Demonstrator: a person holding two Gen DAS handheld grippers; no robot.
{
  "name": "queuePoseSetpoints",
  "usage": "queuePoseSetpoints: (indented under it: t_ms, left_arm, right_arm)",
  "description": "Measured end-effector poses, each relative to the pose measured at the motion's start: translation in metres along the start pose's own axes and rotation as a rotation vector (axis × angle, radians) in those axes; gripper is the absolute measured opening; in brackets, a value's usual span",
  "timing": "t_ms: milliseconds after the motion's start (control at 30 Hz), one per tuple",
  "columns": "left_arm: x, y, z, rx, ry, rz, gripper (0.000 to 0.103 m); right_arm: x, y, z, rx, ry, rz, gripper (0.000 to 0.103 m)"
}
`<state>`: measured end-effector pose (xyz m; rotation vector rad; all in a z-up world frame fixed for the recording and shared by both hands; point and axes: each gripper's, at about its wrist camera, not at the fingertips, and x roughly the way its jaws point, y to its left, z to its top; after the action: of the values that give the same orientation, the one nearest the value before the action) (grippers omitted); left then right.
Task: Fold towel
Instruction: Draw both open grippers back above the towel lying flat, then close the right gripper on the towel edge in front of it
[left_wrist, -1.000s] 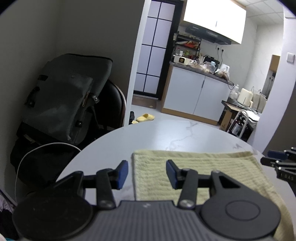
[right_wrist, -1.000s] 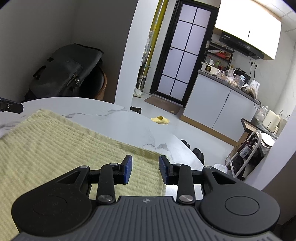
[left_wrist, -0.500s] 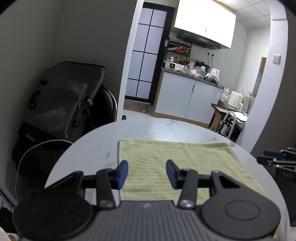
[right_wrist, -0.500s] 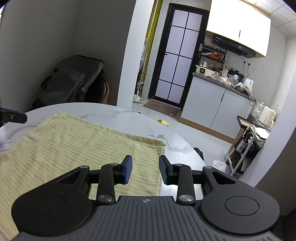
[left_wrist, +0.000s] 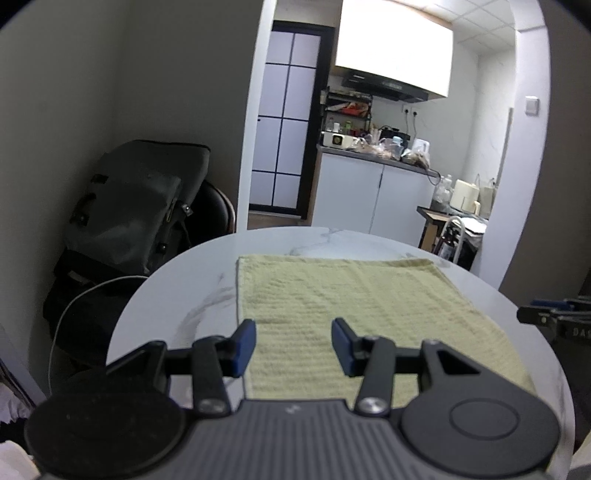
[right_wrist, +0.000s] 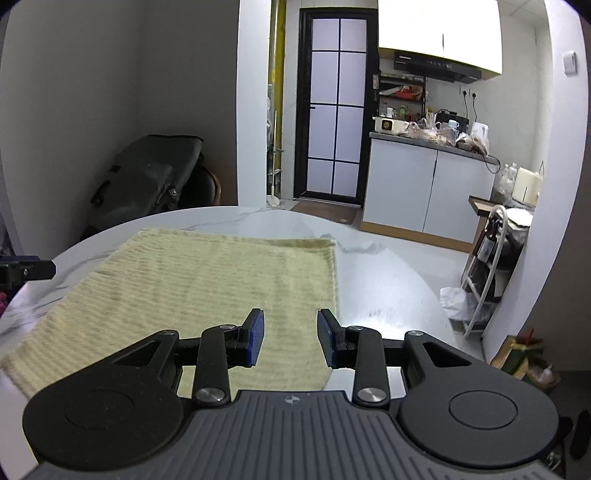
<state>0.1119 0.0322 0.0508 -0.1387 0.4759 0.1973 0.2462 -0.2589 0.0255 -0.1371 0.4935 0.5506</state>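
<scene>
The yellow towel (left_wrist: 354, 314) lies flat, filling the tabletop (left_wrist: 192, 295) at frame centre. Left hand-held gripper (left_wrist: 293, 345) and right hand-held gripper (right_wrist: 290, 338) hover above its near corners, jaws apart; pinch both corners evenly, then lift together.

Towel (right_wrist: 207, 280): pale yellow, ribbed, lies flat and unfolded on the table.
Table (right_wrist: 384, 288): round, white marble top.
Right gripper (right_wrist: 290, 336): blue-padded fingers parted, nothing between them, above the towel's near right edge.
Left gripper (right_wrist: 26, 271): black tip showing at the left frame edge, beside the towel's left side.
Bag (right_wrist: 147, 181): dark, against the wall beyond the table.
Cabinet (right_wrist: 424, 192): white, cluttered countertop, beside a black-framed door (right_wrist: 334, 107).
</scene>
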Motion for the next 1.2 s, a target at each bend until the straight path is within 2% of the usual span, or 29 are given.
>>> queuePoseSetpoints:
  t_ms: [333,633,733,1000,1200]
  left_arm:
    - [-0.026,-0.002,-0.031,0.015,0.010,0.010,0.049]
    - [-0.035,-0.001,-0.048,0.036,0.000,0.003,0.049]
    - [-0.037,-0.002,-0.052,0.044,-0.005,-0.013,0.055]
    - [-0.041,0.003,-0.059,0.018,-0.024,-0.043,0.055]
    - [-0.038,0.005,-0.062,0.006,-0.017,-0.072,0.055]
  right_arm:
    - [-0.035,0.005,-0.018,-0.002,-0.027,0.011,0.036]
    - [-0.057,-0.003,-0.031,0.023,-0.040,-0.017,0.036]
    - [-0.057,0.003,-0.034,0.008,-0.031,0.002,0.036]
    - [-0.051,0.022,-0.051,-0.036,0.009,0.028,0.036]
    - [-0.037,0.025,-0.062,0.006,0.049,0.013,0.036]
